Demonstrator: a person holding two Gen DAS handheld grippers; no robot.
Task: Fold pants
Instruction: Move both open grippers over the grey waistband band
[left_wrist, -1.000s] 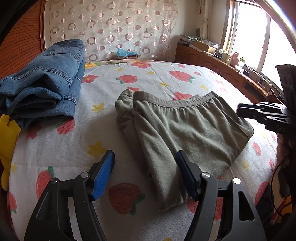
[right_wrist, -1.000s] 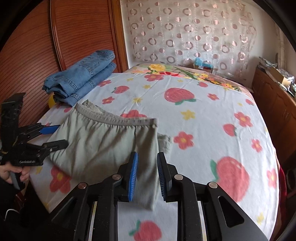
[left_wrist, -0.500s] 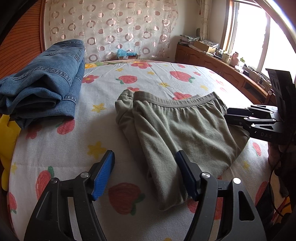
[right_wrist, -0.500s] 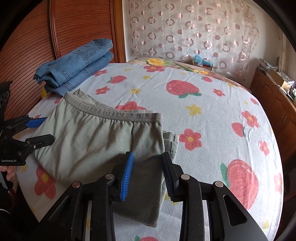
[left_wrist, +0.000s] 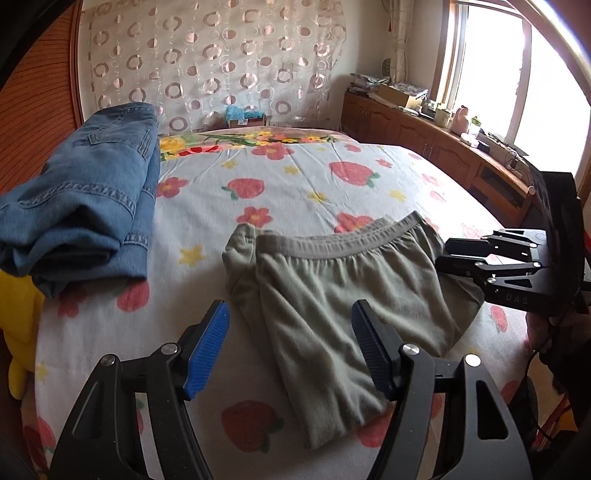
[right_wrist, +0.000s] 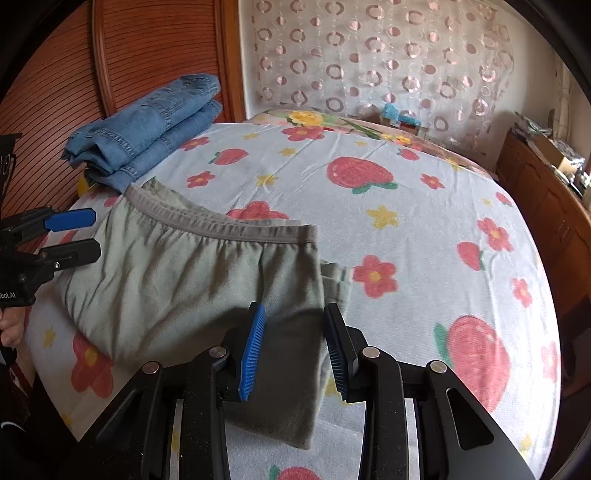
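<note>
Olive-green pants (left_wrist: 332, 295) lie folded on the flowered bed sheet (left_wrist: 295, 184), waistband toward the far side. My left gripper (left_wrist: 290, 314) hovers open over their near left edge, its blue pads wide apart and holding nothing. In the right wrist view, the right gripper (right_wrist: 294, 310) is open just above the pants' (right_wrist: 184, 280) right folded edge, and the pads do not press the cloth. Each gripper also shows in the other's view: the right gripper (left_wrist: 443, 254) at the pants' right side, the left gripper (right_wrist: 94, 233) at their left side.
A stack of folded blue jeans (left_wrist: 85, 199) lies at the bed's left, against the wooden headboard (right_wrist: 147, 44). Something yellow (left_wrist: 14, 306) sits under the jeans at the edge. A low wooden cabinet (left_wrist: 443, 147) with clutter runs under the window on the right.
The right gripper's jaws have spread apart, and it has moved in over the pants' right edge. My left gripper has lifted a little and stays open.
</note>
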